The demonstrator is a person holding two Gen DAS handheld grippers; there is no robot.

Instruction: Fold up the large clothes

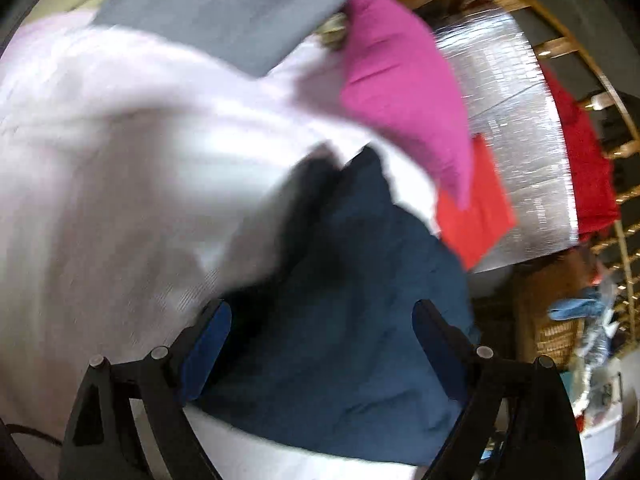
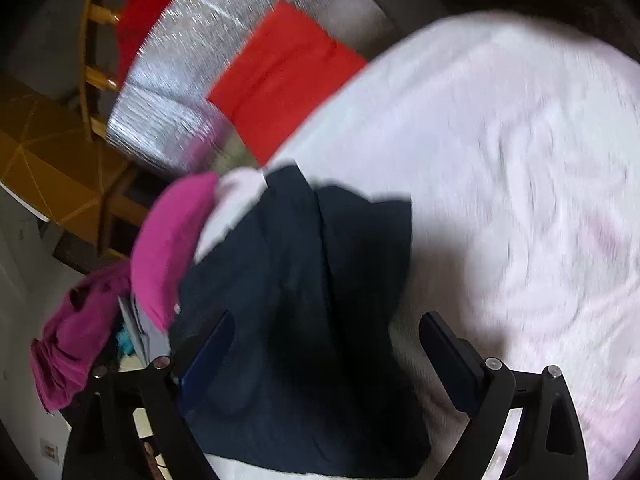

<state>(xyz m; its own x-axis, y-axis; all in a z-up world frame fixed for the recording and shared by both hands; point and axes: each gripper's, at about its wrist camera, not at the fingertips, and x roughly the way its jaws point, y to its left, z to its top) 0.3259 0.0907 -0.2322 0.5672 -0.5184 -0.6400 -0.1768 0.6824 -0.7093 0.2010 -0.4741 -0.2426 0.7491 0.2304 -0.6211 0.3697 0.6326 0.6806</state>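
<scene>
We saw the left gripper (image 1: pixel 322 344) with its jaws spread wide over the navy garment (image 1: pixel 352 312), pads clear of the cloth. The right gripper (image 2: pixel 326 354) likewise stood apart above that dark bundle (image 2: pixel 304 300), which lay on the pale sheet (image 2: pixel 500 160) near its edge, beside a pink cloth (image 2: pixel 168 244) and a red folded piece (image 2: pixel 280 76).

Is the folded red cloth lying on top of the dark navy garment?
No, the red cloth lies apart from the navy garment, partly on the silver mat.
</scene>
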